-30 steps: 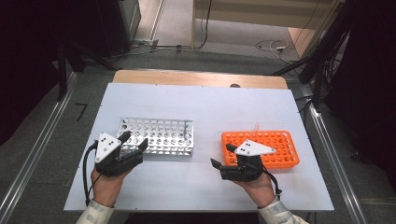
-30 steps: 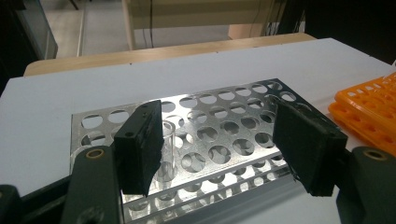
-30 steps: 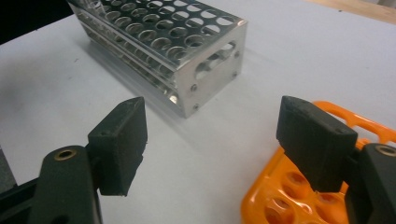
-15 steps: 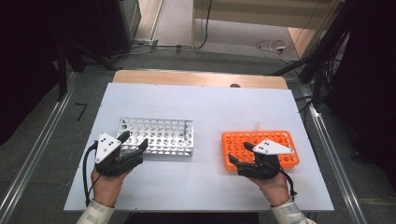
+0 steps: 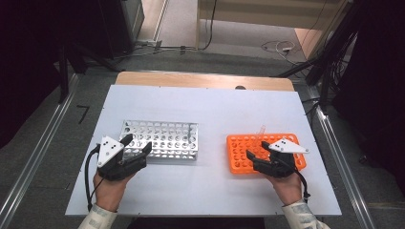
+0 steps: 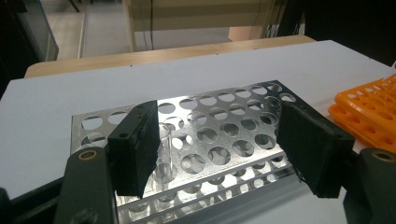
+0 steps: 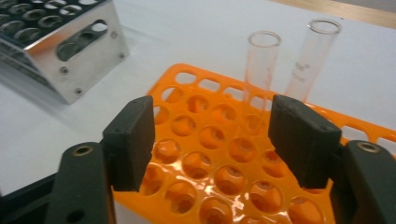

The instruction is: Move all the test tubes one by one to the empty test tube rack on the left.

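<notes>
Meanwhile the right gripper (image 5: 258,157) had slid rightward along the near edge of the orange rack (image 5: 239,145), from that rack's left corner to a spot over its middle holes, and its jaws had just been closing partway. In the right gripper view nothing lay between the pads; they stood apart above empty orange holes, with two clear test tubes (image 7: 261,65) upright in the rack's far row, just beyond the fingertips. From above only one tube (image 5: 261,130) could be made out, poking up at the far edge of the rack. Judging from this, the hand was lining up on a tube and narrowing its jaws for the grab, though no grip had been made yet.

The left gripper (image 5: 138,146) had not shifted from the near left corner of the metal rack (image 5: 172,138). Its jaws were open, and the left gripper view showed one clear tube (image 6: 164,151) already seated in a hole just beside the left-hand pad, not pinched. So one tube appeared to have been moved across and released, two remained in the orange rack, and the next pick seemed to fall to the right hand
</notes>
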`<state>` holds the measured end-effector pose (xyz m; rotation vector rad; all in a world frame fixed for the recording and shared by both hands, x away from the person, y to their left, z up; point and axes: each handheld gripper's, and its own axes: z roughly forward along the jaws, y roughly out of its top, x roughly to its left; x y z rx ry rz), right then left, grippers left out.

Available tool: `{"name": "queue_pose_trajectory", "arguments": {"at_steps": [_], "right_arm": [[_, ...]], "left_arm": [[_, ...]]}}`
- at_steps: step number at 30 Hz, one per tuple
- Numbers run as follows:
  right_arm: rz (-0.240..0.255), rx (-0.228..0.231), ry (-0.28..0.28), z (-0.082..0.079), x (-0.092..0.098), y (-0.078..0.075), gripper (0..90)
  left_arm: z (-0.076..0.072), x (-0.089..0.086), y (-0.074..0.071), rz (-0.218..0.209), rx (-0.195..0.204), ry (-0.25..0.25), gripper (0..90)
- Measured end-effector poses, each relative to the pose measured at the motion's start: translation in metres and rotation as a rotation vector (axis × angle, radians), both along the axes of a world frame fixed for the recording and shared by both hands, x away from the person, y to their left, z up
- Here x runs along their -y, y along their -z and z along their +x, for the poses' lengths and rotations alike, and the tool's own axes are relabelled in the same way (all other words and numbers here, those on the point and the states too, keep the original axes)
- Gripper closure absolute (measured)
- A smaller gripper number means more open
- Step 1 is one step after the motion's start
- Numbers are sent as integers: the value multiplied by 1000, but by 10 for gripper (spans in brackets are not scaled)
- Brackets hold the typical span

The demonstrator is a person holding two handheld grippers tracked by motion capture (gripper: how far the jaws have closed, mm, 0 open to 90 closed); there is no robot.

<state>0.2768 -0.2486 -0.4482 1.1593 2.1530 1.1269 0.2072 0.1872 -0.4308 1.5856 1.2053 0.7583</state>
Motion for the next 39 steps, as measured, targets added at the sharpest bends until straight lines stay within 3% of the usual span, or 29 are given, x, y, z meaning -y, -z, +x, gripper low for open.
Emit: {"name": "queue_pose_trajectory", "arguments": {"at_steps": [8,16,30,39], "right_arm": [[-32,0,52,17,3,9,518],[-41,1,68,26,3,14,629],[-61,7,63,31,-1,17,728],[-42,48,66,26,1,5,729]], "left_arm": [[0,1,0,0,1,-2,297],[0,2,1,1,0,1,298],[1,3,2,3,-3,5,298],[1,2,2,4,-10,8,297]]}}
